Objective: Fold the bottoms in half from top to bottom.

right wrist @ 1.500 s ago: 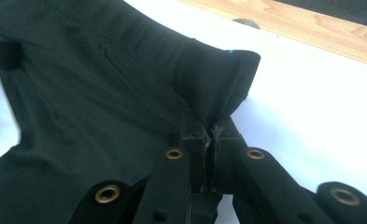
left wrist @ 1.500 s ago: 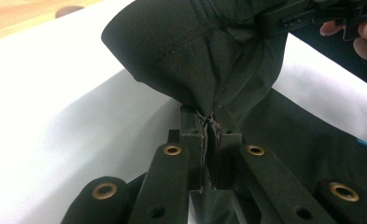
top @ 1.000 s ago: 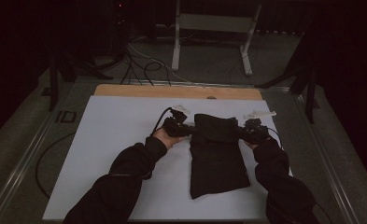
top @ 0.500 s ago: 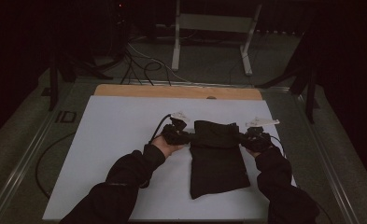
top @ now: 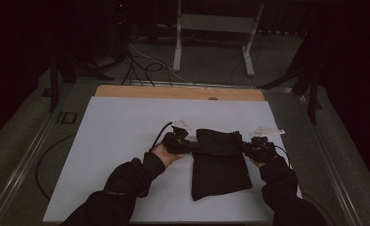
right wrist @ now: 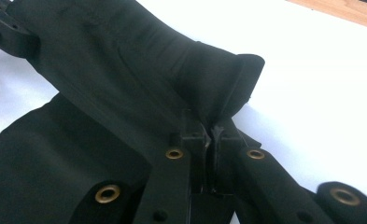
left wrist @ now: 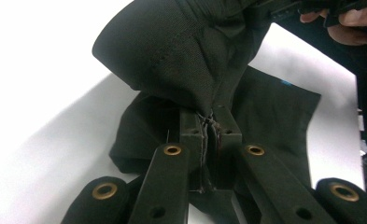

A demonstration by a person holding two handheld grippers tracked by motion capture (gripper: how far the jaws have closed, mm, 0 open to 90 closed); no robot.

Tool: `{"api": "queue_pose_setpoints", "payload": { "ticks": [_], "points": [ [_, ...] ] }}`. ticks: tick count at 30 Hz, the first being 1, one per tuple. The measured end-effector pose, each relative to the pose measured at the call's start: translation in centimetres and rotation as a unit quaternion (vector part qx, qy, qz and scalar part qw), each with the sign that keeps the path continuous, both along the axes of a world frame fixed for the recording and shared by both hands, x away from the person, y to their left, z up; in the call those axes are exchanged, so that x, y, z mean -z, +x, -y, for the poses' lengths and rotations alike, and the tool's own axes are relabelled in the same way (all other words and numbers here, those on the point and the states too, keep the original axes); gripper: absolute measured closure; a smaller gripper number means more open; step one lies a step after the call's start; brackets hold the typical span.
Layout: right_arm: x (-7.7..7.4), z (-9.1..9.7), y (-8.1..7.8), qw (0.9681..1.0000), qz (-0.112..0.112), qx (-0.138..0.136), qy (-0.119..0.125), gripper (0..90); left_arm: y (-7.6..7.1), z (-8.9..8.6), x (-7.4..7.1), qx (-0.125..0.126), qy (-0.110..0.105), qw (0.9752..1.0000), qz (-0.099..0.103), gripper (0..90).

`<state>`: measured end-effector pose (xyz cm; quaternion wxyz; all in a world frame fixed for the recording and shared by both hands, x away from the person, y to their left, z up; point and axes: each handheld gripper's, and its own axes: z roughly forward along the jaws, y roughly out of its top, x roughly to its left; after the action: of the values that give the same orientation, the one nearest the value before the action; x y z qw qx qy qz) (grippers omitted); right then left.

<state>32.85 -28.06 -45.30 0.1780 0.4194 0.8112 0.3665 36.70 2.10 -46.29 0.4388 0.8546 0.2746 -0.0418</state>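
dim lab, white-topped table [top: 126, 141], floor cables [top: 140, 66], metal stand [top: 215, 28]

From my seat at the controls I look down on a white table top [top: 126, 141] with a strip of bare wood [top: 178, 92] along its far edge. A metal rail [top: 22, 165] frames the left side. Beyond it, black cables [top: 140, 66] coil on the grey floor [top: 211, 66] beside a pale metal stand [top: 215, 23]. The room around is dark.
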Motion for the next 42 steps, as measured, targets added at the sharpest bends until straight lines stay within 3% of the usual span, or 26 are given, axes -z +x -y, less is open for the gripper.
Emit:
{"api": "queue_pose_setpoints", "payload": {
  "ticks": [5,23,29,35,42],
  "points": [
    [-0.2,0.1,-1.0,1.0,0.005,-0.006,-0.001,86.6,-0.8,-0.2,-0.2,0.008,-0.007,0.9999,-0.006,86.3],
    [-0.1,-0.3,-4.2,0.9997,0.004,-0.024,-0.011,86.6,-3.3,-0.6,-0.2,0.035,0.001,0.9994,-0.003,86.2],
    [0.6,0.0,-4.9,0.9997,-0.011,-0.019,-0.01,86.6,-4.4,-0.2,0.3,0.047,0.008,0.9988,-0.007,86.2],
    [1.6,0.1,-5.2,0.9995,-0.019,-0.022,-0.01,86.5,-4.9,0.1,1.1,0.043,0.022,0.9988,-0.005,86.1],
    [2.5,-0.1,-5.6,0.9988,-0.034,-0.03,-0.021,86.5,-5.1,-0.3,2.2,0.038,0.026,0.9988,-0.019,86.0]
  ]
}}
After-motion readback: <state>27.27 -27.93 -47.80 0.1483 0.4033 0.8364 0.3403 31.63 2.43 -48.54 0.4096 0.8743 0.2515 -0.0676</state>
